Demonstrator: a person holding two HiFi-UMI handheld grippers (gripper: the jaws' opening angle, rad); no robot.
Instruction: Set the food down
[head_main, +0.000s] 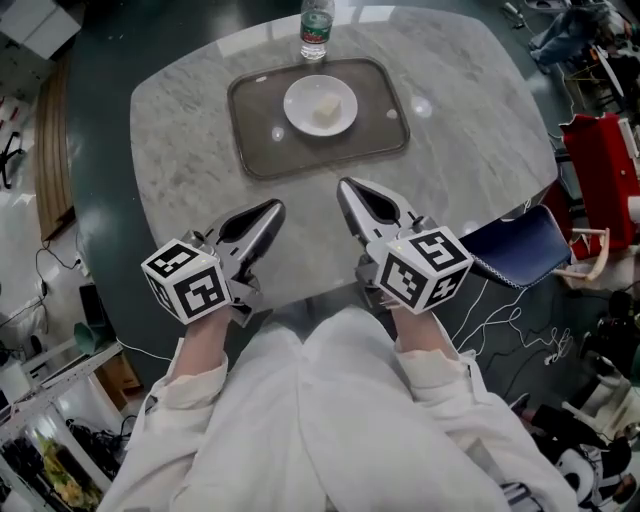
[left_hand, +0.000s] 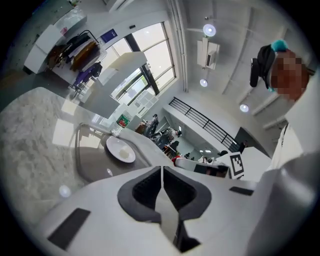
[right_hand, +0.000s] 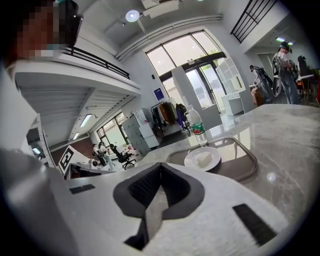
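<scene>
Over the near edge of the marble table (head_main: 470, 130), in the head view, the left tongs (head_main: 273, 208) and the right tongs (head_main: 345, 186) are hovering side by side above the person's lap, both pointing toward the far side. Both pairs are sitting fully closed with nothing between them. Well apart from them, a dark tray (head_main: 380, 135) is lying near the far edge, carrying a white plate (head_main: 296, 98) with the pale piece of food (head_main: 325, 108) resting on it. A water bottle (head_main: 316, 30) is standing just beyond the tray.

Along the left gripper view, the left tongs (left_hand: 161, 168) are showing their pads pressed together on nothing. The plate (left_hand: 114, 145) with the food (left_hand: 123, 151) is sitting on the tray (left_hand: 90, 167) farther across the table (left_hand: 30, 125).

Along the right gripper view, the right tongs (right_hand: 161, 165) are likewise closing on empty air. Ahead, the food (right_hand: 203, 158) is lying on the plate (right_hand: 190, 162) inside the tray (right_hand: 252, 162), with the bottle (right_hand: 196, 127) upright behind it.

Judging from this, the set-down is looking finished: the food is resting on its plate and neither hand is carrying anything. What is left is probably only keeping the tongs clear of the tray so that nothing is getting nudged; any further handling would be calling for opening the tongs first.
</scene>
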